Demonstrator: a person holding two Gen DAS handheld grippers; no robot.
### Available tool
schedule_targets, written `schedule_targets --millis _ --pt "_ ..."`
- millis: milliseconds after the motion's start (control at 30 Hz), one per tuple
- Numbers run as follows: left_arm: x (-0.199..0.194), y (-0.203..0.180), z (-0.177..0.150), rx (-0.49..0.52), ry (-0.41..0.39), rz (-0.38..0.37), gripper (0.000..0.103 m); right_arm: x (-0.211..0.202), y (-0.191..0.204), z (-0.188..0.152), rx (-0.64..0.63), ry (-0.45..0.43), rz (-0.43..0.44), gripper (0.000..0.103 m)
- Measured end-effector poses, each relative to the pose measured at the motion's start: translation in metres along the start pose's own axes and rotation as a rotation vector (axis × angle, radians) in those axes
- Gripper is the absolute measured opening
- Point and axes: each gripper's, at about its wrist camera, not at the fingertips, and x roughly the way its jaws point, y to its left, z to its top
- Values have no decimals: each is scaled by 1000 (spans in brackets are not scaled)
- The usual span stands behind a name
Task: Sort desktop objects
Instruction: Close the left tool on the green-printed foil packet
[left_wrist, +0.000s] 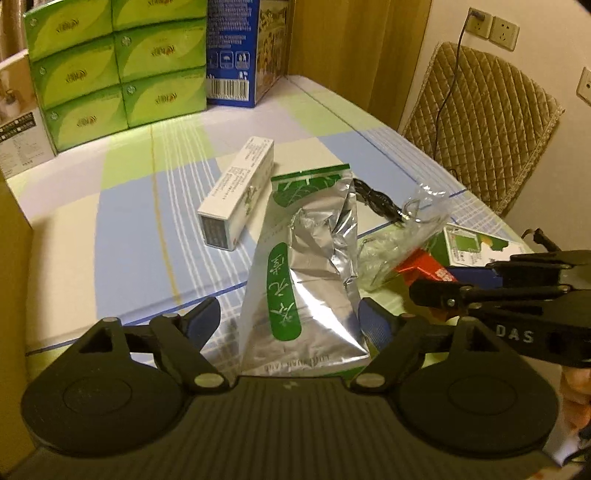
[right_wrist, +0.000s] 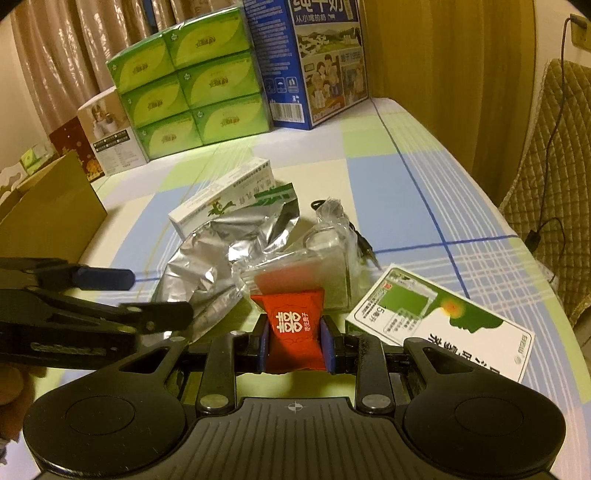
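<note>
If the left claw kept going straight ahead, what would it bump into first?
Probably nothing new: the silver tea bag already lies between the left claw fingers, so it would push along that bag. Beyond it lies the black cable, though depth is hard to judge.

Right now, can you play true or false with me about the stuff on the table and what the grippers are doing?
1. The right gripper is squeezing a red packet. True.
2. The left gripper is shut tight on the silver foil bag. False: its fingers stand open on either side of the bag.
3. The long white box stands upright. False: it lies flat on the tablecloth.
4. Green tissue packs are stacked at the far end of the table. True.
5. A tall blue carton stands beside the green packs. True.
6. The brown cardboard box sits on the right side of the table. False: in the right wrist view it is on the left.
</note>
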Motion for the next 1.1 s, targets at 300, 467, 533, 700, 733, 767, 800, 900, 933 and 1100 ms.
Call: schedule_targets --millis 300,467,533,700,733,767,800,900,933,1100 --pt "33 5 13 -23 47 -32 74 8 -8 2 9 10 -12 25" --pt "38 8 14 -55 75 -40 60 11 -6 3 2 10 -11 25" --pt "35 7 13 -63 81 -41 57 11 -5 2 -4 10 -12 25" --pt "23 -3 3 -80 103 -10 56 7 -4 -2 -4 13 -9 25" --pt "19 -6 -1 -85 109 -7 56 5 -4 -3 -4 15 -5 25" --pt "16 -8 -4 -88 114 -6 56 3 -3 -5 -4 19 -1 25" --pt "11 -10 -8 -91 120 -6 56 1 -1 -7 -7 23 4 25" --pt "-4 -17 -22 -115 139 -2 56 -8 3 -16 -23 35 15 25" --pt "-9 -20 -27 -118 145 -1 55 -11 4 -18 -27 39 17 25" --pt "-39 -37 -55 -122 165 3 55 -29 5 -35 -38 56 21 25"
